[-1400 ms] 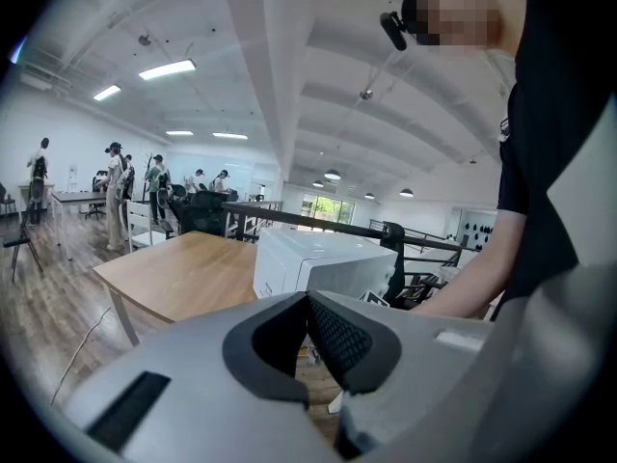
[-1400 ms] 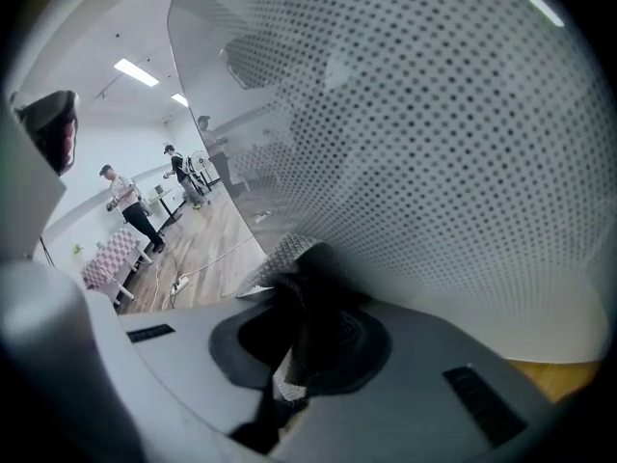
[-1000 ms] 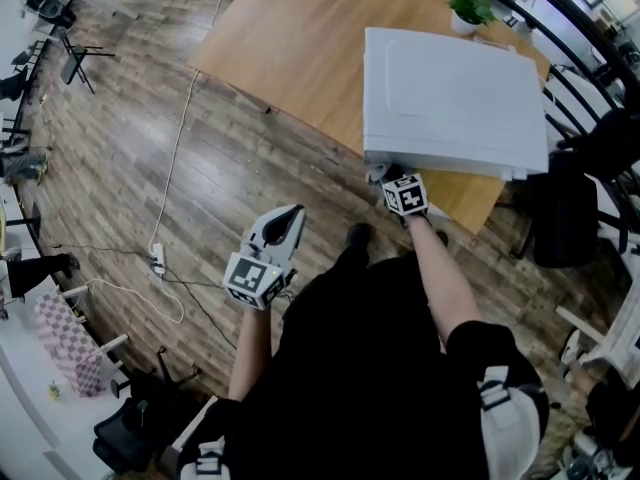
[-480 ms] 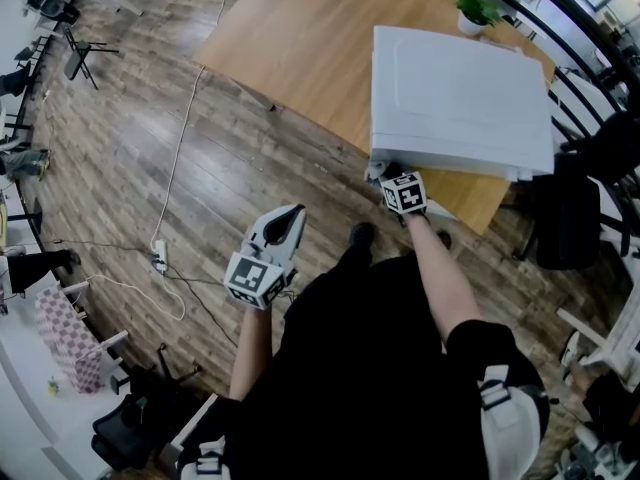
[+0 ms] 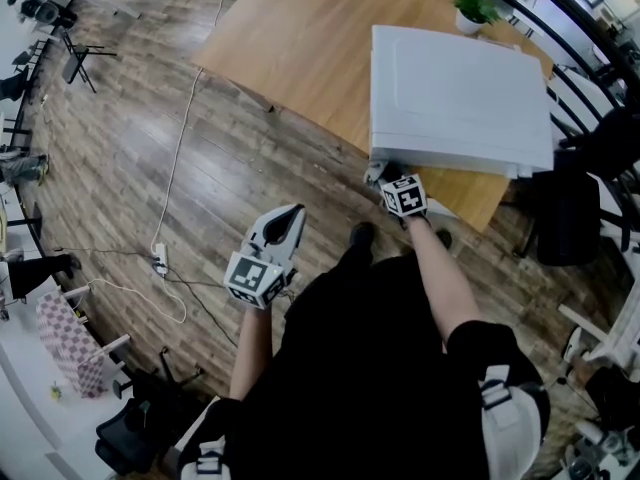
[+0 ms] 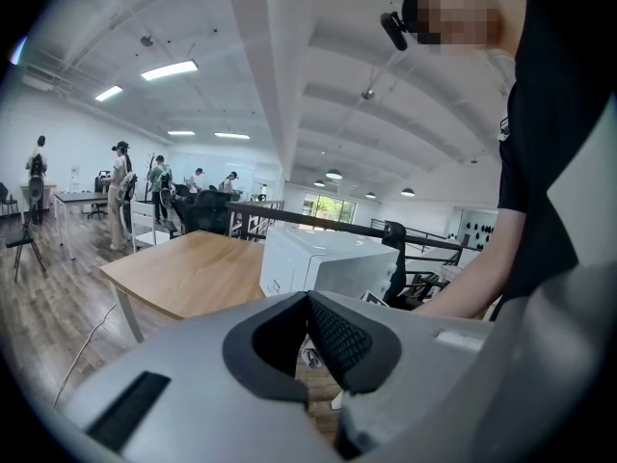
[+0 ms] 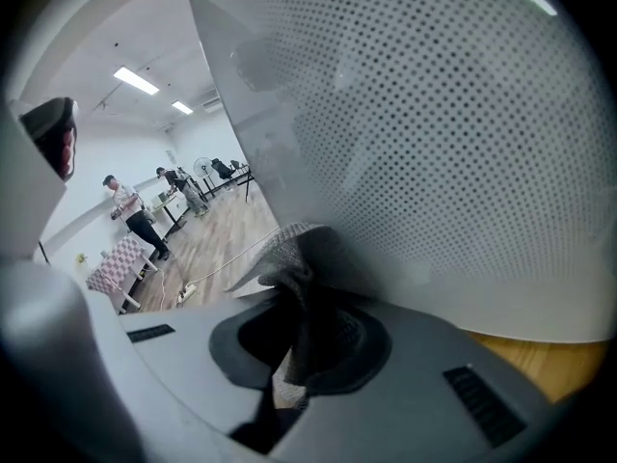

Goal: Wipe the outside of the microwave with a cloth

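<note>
- Floor, left: white cable runs from the worktop side down to a power strip.
- Left hand-held gripper: out over the floor, well apart from the microwave and tilted up. Its own view shows it clenched, jaw tips together with nothing between them.
- That view looks across the worktop to the microwave, with people standing far back in the room.
- Worktop: wooden, with the left half bare.
- Right hand-held gripper: at the near left corner of the microwave, arm stretched out to it. Its own view shows it grasping the cloth, jaws clamped on the fold.
- Cloth: grey, only a small bit shows at the gripper tip in the head view. In the right gripper view it is a grey weave bunched above the jaws, lying against the lower edge of the microwave's dotted panel.
- Microwave: white, sits at the right end of the worktop with its top face up. The dotted panel fills most of the right gripper view.
- Plant: small and potted, on the worktop just behind the microwave.
- Black chair: on the floor right of the worktop.
</note>
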`<state>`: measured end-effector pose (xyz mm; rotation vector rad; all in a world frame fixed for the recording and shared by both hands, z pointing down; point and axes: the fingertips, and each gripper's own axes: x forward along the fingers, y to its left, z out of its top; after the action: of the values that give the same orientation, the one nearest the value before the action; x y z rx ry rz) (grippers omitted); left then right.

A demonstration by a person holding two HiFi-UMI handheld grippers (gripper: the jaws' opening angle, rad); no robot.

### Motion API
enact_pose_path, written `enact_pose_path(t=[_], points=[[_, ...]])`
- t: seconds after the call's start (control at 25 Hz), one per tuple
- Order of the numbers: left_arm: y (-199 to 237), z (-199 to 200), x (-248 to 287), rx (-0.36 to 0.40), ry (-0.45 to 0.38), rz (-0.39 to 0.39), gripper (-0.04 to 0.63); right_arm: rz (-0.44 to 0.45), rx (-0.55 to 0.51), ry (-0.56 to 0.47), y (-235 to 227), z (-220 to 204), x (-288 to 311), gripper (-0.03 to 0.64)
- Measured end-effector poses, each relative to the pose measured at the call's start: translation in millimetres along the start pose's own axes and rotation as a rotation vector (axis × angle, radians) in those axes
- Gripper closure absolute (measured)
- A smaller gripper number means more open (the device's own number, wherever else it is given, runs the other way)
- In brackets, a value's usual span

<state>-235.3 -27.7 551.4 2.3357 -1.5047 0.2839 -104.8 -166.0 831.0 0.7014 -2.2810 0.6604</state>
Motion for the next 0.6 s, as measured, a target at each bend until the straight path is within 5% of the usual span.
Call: enact_pose_path(t=[0.6], points=[[-18.5, 17.3, 33.7, 0.022, -0.022, -0.136, 0.595, -0.033, 0.044, -0.087, -5.3, -29.9, -84.0, 0.600]])
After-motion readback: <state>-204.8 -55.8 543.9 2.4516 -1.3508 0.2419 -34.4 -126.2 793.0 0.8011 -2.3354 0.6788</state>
